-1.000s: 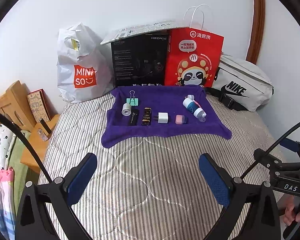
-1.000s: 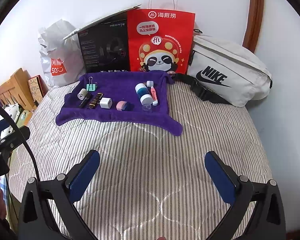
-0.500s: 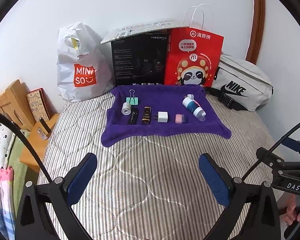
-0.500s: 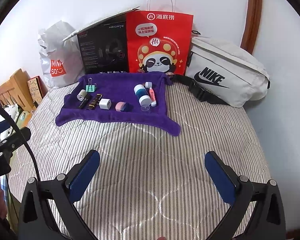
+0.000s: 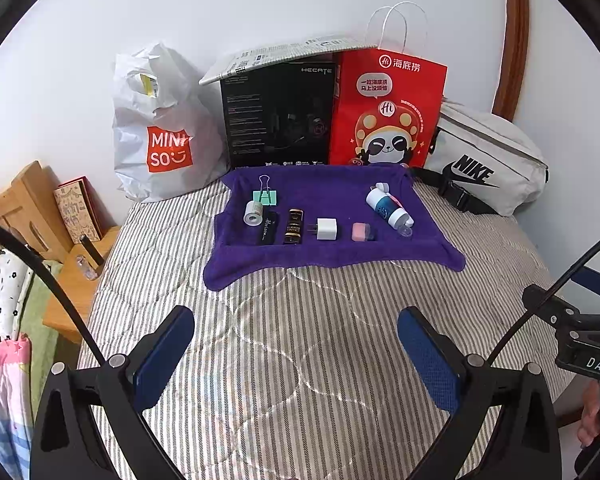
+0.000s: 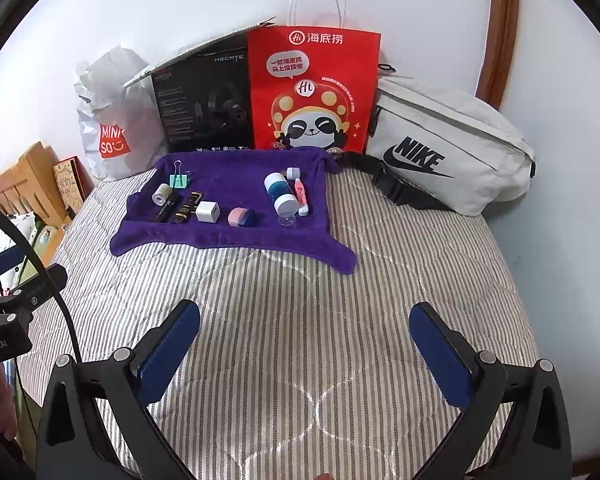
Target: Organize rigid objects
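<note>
On purple towel (image 5: 332, 256), charger (image 5: 326, 228), eraser (image 5: 359, 231)

binder clip (image 5: 265, 196): 1
tape roll (image 5: 253, 213): 1
black tubes (image 5: 293, 227): 2
charger plug (image 5: 325, 228): 1
pink eraser (image 5: 361, 231): 1
bottles (image 6: 281, 192): 2
bags (image 5: 389, 112): 3

Against wall: Miniso bag (image 5: 160, 128), black box (image 5: 280, 116), red panda bag (image 5: 388, 112), Nike pouch (image 5: 488, 156).
</note>
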`<state>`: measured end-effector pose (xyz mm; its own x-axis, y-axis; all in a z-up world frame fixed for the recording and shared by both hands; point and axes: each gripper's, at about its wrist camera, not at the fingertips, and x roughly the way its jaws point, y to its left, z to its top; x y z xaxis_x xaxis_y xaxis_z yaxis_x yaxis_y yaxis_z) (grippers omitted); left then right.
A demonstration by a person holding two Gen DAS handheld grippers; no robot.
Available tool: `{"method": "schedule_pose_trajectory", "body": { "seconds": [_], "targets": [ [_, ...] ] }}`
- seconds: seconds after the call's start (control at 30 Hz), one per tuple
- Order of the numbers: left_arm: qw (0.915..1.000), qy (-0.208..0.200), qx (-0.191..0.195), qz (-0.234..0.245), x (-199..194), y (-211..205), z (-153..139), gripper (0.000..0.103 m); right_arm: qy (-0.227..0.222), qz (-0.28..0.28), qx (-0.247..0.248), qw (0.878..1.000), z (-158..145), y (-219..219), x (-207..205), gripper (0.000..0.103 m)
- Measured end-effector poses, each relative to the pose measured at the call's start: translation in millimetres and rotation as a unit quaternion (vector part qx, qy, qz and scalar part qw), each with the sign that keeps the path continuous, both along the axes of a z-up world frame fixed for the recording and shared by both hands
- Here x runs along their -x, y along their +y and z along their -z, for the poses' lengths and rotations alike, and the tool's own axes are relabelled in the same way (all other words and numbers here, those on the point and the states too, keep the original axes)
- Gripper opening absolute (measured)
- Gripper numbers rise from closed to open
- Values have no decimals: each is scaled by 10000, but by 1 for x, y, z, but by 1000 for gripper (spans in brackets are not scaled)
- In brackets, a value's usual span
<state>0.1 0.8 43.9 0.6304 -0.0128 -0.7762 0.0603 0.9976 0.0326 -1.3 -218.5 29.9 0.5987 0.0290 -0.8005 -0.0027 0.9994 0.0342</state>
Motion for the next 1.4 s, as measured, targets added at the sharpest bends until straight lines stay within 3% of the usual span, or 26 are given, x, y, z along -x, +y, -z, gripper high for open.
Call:
{"method": "schedule_pose_trajectory", "body": {
  "seconds": [1.4],
  "targets": [
    [9999, 33, -106, 62, -1, 3, 2, 103, 46, -22, 55, 10000, 2, 2, 1, 103]
  ]
}}
